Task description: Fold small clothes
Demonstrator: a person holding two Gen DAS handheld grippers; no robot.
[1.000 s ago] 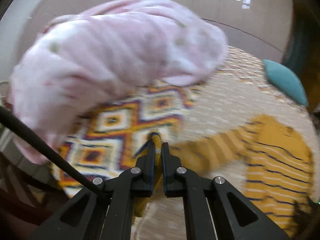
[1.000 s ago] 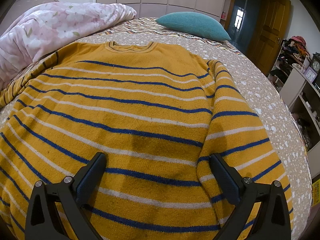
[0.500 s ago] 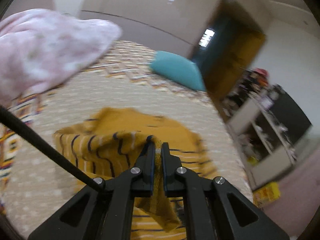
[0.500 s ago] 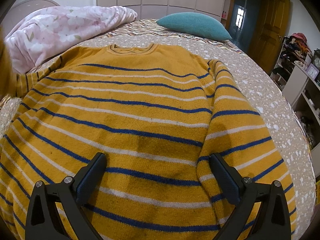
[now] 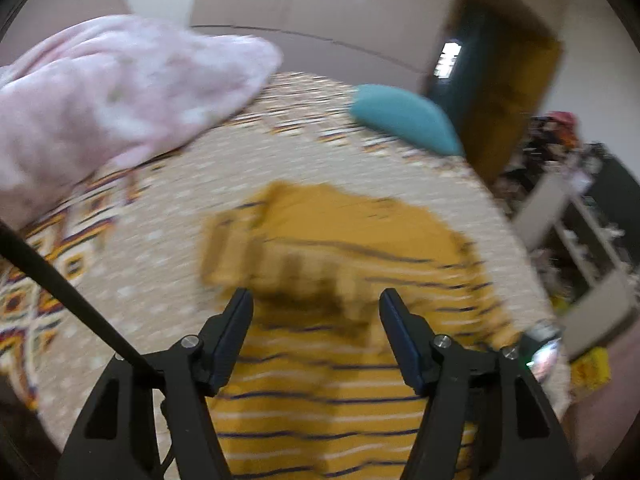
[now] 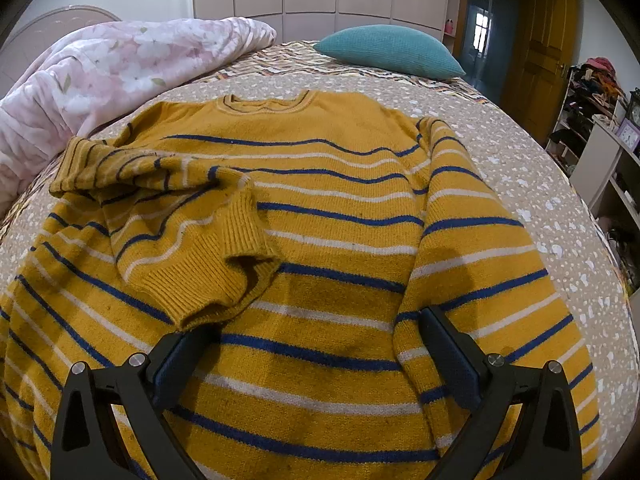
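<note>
A mustard-yellow sweater (image 6: 328,216) with blue and white stripes lies flat on the bed, neck away from me. Its left sleeve (image 6: 188,236) is folded across the chest, cuff near the middle. Its right sleeve (image 6: 472,248) lies along the body's right side. My right gripper (image 6: 312,344) is open and empty just above the sweater's lower part. My left gripper (image 5: 316,304) is open and empty above the sweater (image 5: 352,264), just short of the folded sleeve (image 5: 280,272); that view is motion-blurred.
A pink floral quilt (image 6: 112,76) is heaped at the bed's left. A teal pillow (image 6: 388,52) lies at the far end. The bedspread (image 6: 520,176) is speckled beige. White shelves (image 6: 608,168) and a wooden door (image 6: 548,44) stand to the right.
My left gripper carried the left sleeve over the sweater's chest, then opened and let it go. The sleeve now lies folded across the body. The right gripper has not moved.
</note>
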